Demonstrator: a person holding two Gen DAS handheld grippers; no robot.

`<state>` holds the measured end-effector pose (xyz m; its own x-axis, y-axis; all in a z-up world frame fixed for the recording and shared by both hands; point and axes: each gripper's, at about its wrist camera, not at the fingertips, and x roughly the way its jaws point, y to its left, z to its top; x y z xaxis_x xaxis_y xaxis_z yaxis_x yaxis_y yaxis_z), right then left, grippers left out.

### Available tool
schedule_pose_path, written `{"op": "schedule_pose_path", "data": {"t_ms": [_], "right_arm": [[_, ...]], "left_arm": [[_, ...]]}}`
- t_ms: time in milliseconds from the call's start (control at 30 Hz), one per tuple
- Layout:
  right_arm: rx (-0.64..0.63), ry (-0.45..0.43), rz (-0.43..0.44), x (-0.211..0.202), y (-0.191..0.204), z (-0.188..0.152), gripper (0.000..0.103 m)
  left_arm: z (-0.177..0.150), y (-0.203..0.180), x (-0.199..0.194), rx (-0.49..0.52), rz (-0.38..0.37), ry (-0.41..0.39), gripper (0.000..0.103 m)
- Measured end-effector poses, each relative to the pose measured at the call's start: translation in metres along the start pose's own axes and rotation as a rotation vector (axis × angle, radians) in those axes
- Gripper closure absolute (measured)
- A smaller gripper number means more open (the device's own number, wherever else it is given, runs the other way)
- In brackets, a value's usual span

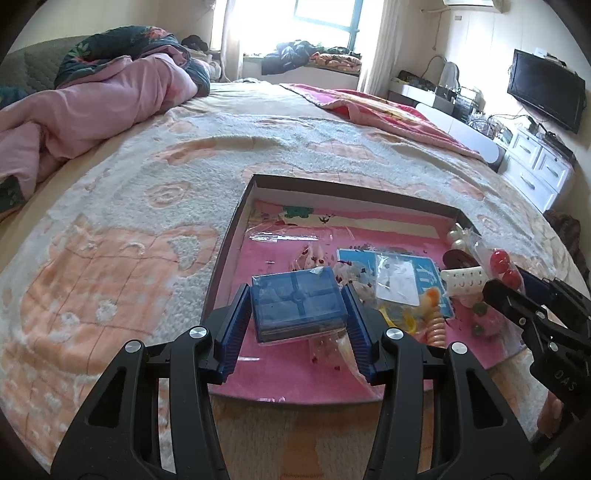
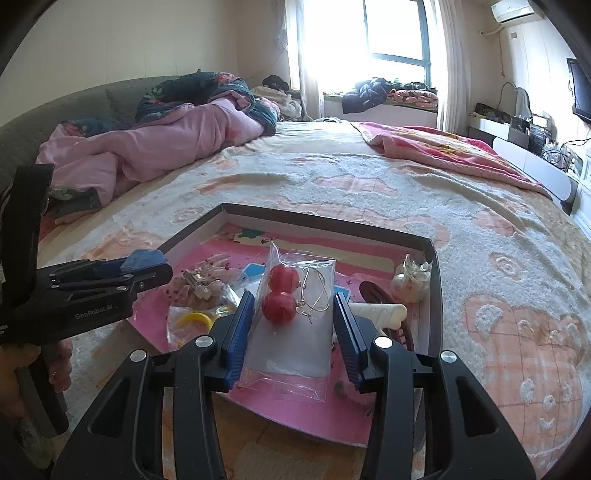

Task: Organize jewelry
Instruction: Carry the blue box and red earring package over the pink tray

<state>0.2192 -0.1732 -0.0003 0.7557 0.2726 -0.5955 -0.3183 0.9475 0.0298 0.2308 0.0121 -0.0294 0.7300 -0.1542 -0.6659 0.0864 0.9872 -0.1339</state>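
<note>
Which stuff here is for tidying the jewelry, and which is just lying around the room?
For the job:
left gripper holding the blue box
right gripper holding the bag of red earrings
tray
pearl piece
yellow ring

Just lying about:
pink quilt
TV
white drawers
clothes by the window

The blue box [image 1: 299, 304] is see-through, but what is inside is too dark to tell. It covers part of a clear bag [image 1: 295, 341] under it. The right hand-held gripper [image 1: 532, 295] is cut off by the side of the left picture. The tray [image 2: 437, 295] has its near edge hidden behind the black arms. The brown thing [image 2: 373, 291] is partly hidden by the white bone shape [image 2: 380, 314]. Small dark bits [image 1: 306, 253] on the pink floor are too tiny to name. The window [image 2: 391, 33] is too bright to see through.
</note>
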Motion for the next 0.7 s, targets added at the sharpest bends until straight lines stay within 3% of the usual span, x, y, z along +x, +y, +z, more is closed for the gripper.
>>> {"op": "schedule_pose_path", "data": {"t_ms": [367, 700], "right_arm": [[0.002, 0.083, 0.029, 0.031, 0.0, -0.003, 0.062], [-0.004, 0.111, 0.06, 0.035, 0.004, -0.01, 0.059]], "left_arm": [[-0.001, 0.0, 0.018, 0.0, -0.008, 0.027, 0.062], [-0.002, 0.001, 0.028, -0.004, -0.012, 0.049, 0.062]]}}
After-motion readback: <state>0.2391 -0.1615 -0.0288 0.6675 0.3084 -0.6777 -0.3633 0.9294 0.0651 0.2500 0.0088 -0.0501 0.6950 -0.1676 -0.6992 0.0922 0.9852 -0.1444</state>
